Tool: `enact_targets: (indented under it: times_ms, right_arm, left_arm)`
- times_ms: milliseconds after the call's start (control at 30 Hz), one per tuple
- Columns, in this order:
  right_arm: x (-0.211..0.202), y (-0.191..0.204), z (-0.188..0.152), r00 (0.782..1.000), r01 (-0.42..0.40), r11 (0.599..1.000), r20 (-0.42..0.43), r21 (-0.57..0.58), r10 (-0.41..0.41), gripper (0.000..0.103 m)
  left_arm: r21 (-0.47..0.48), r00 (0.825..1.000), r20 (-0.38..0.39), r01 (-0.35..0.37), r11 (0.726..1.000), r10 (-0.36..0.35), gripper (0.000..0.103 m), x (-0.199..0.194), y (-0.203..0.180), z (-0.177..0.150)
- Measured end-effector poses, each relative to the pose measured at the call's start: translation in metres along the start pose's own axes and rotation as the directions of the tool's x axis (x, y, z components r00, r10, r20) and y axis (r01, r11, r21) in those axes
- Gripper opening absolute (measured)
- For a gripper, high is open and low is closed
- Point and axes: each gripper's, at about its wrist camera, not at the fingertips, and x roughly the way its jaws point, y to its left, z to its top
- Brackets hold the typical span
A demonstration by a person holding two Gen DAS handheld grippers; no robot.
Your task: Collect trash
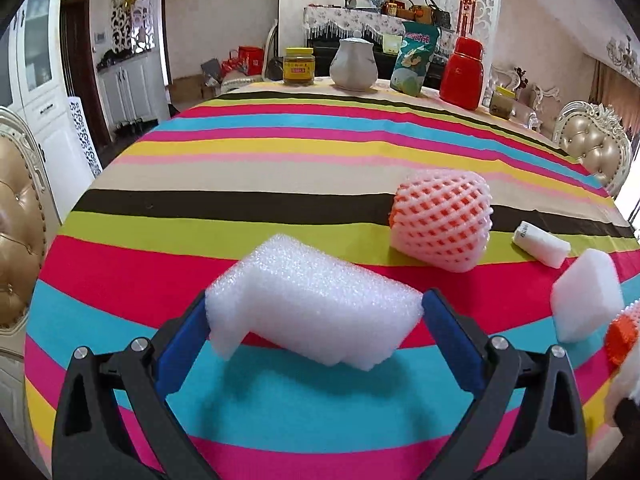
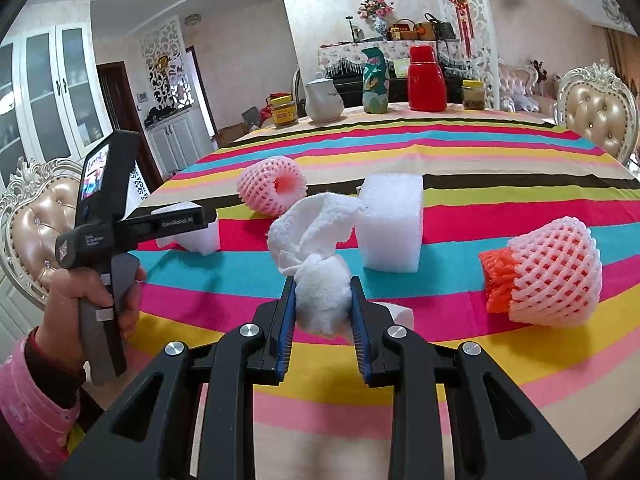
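On a striped tabletop (image 1: 280, 152), the left claw (image 1: 316, 312) gripped a white foam block (image 1: 312, 304) between its blue pads, lifted just above the cloth near the edge closest to the person. The right claw (image 2: 323, 296) was clenched on a crumpled white tissue wad (image 2: 316, 256), also held clear of the cloth. Still lying on the tabletop were a pink foam fruit net (image 1: 444, 222), a small white wrapper roll (image 1: 540, 244), a second foam block (image 2: 390, 224) and another fruit net with an orange liner (image 2: 548, 276). Jars, a teapot and a red flask stood along the far edge.
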Motion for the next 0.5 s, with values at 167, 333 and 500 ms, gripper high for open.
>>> enact_targets:
  times_ms: [167, 333, 500]
  right_arm:
    - [-0.005, 0.002, -0.001, 1.0, -0.003, 1.0, 0.01, -0.007, 0.003, 0.026]
    - [-0.01, -0.003, -0.003, 1.0, 0.007, 1.0, 0.025, 0.007, -0.007, 0.026]
    - [-0.01, -0.007, -0.004, 0.999, 0.023, 0.999, 0.028, 0.022, -0.024, 0.026]
  left_arm:
    - [0.072, 0.983, -0.008, 0.181, 0.981, -0.181, 0.087, -0.001, -0.014, -0.004]
    - [0.234, 0.946, 0.069, 0.293, 0.927, -0.316, 0.087, -0.027, -0.039, -0.012]
    - [0.323, 0.934, 0.033, 0.327, 0.888, -0.356, 0.097, -0.039, -0.056, -0.02]
